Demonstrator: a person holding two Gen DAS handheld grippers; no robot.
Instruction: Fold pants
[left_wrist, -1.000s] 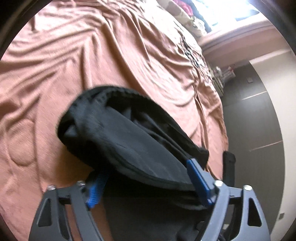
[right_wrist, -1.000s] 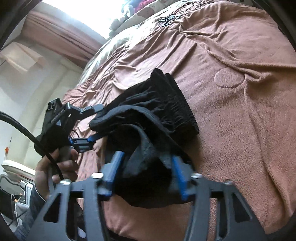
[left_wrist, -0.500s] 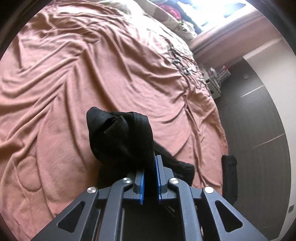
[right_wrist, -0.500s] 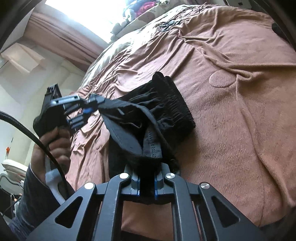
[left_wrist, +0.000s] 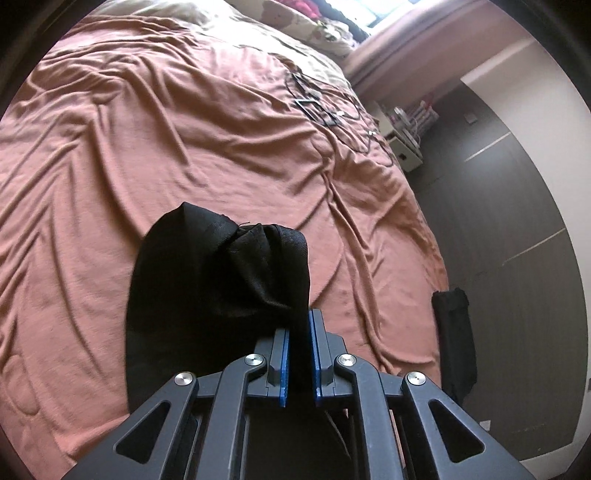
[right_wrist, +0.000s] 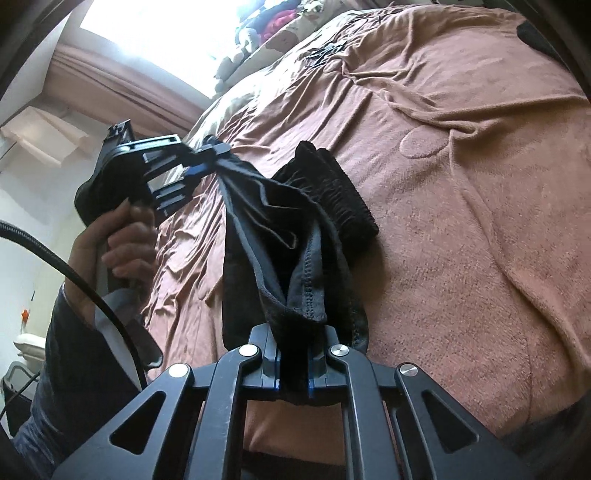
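The black pants (right_wrist: 295, 236) hang bunched between both grippers above the brown bedspread (right_wrist: 461, 184). Their ribbed waistband (right_wrist: 343, 192) rests on the bed. My right gripper (right_wrist: 294, 369) is shut on a hemmed edge of the pants. My left gripper (left_wrist: 299, 354) is shut on another fold of the pants (left_wrist: 218, 280), which drapes over its fingers. It also shows in the right wrist view (right_wrist: 207, 158), held in a hand at upper left, pulling the fabric taut.
The wrinkled bedspread (left_wrist: 166, 147) fills most of both views. Cables and small items (left_wrist: 321, 103) lie on the far part of the bed. The bed's edge, a dark floor (left_wrist: 517, 258) and a black object (left_wrist: 454, 339) are at the right. Pillows lie by the window.
Both grippers went from open around the pants to shut on them. They have since lifted and drawn apart, stretching the fabric between them.
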